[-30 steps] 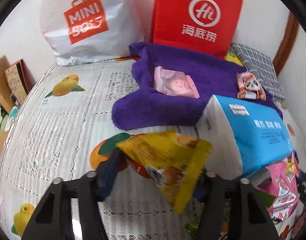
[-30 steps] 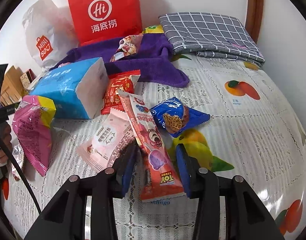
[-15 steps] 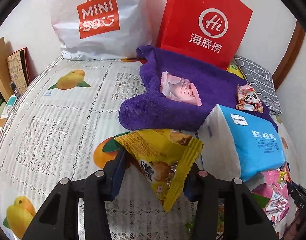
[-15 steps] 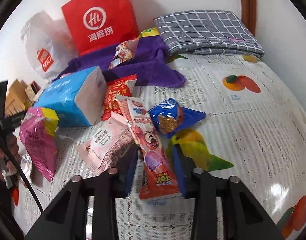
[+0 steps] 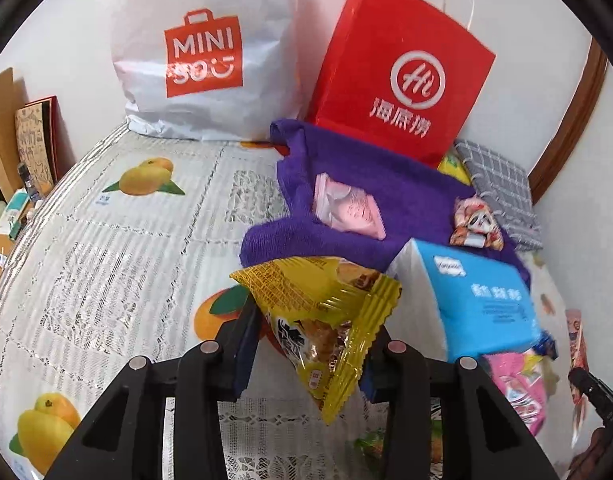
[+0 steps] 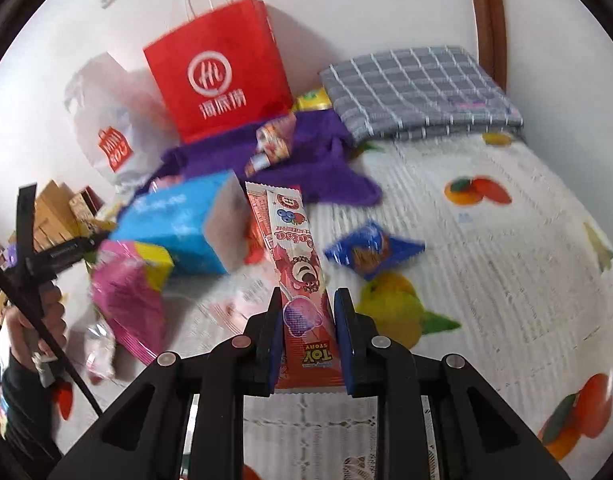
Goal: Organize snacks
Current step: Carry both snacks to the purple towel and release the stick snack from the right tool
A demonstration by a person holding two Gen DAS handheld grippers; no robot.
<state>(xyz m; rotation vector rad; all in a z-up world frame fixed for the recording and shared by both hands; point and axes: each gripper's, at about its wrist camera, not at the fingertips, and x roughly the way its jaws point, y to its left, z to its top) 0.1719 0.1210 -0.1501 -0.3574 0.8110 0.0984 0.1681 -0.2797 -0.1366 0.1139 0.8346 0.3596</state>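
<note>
left wrist: sits close above its own fingers, angled down across the fruit-print tablecloth (image 5: 106, 264) toward the wall
right wrist: same downward tilt; looks along its fingers toward the wall
shared: red paper bag (image 5: 402, 76) (image 6: 218, 76); purple towel (image 5: 386, 196) (image 6: 326, 152); blue tissue pack (image 5: 478, 300) (image 6: 178, 224)

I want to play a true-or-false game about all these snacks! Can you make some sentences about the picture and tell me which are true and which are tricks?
1. The right gripper is pinching a long red snack stick with a bear on it. True.
2. The left gripper has a blue snack between its fingers. False: a yellow snack packet is between them, and the jaws are closing on it.
3. A red paper bag stands against the wall. True.
4. The pink packet lies on a green towel. False: it lies on a purple towel.
5. The white shopping bag lies flat on the table. False: it stands beside the red paper bag.
</note>
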